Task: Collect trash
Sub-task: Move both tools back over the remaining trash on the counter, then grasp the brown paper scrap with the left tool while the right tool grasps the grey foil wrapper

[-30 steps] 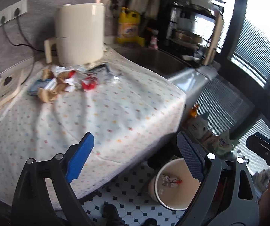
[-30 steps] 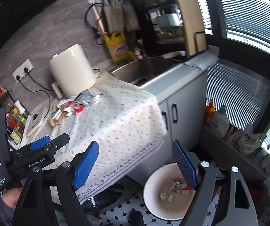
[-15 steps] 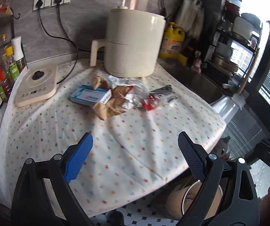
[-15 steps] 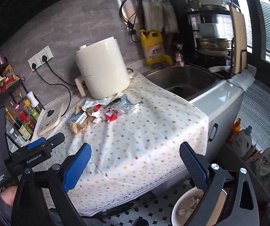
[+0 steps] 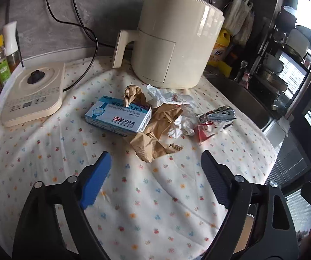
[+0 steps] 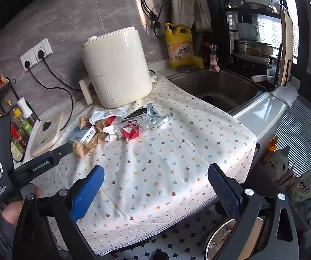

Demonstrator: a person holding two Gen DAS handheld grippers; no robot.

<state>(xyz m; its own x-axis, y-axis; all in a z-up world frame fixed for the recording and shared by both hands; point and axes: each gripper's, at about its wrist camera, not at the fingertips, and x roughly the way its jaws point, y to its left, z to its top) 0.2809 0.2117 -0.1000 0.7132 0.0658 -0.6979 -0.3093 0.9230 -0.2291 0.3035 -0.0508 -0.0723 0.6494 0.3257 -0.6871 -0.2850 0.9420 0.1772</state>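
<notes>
A pile of trash lies on the flowered cloth in front of a cream air fryer (image 5: 175,41): a blue medicine box (image 5: 118,116), crumpled brown paper (image 5: 157,136), white tissue (image 5: 166,96), a red wrapper (image 5: 202,133) and a silver foil wrapper (image 5: 220,113). My left gripper (image 5: 155,173) is open and empty, just short of the brown paper. My right gripper (image 6: 155,182) is open and empty, farther back over the cloth's front. The pile (image 6: 120,125) also shows in the right wrist view. A white bin (image 6: 222,238) with scraps stands on the floor below.
A cream induction base (image 5: 34,93) lies left of the pile. Sauce bottles (image 5: 1,65) line the far left. A steel sink (image 6: 218,86), a yellow detergent jug (image 6: 180,45) and a dish rack (image 6: 255,43) are to the right. Cords hang from wall sockets (image 6: 36,54).
Both grippers rose from over the floor bin and swung toward the counter. The left one closed in on the trash pile. Both stayed open.
</notes>
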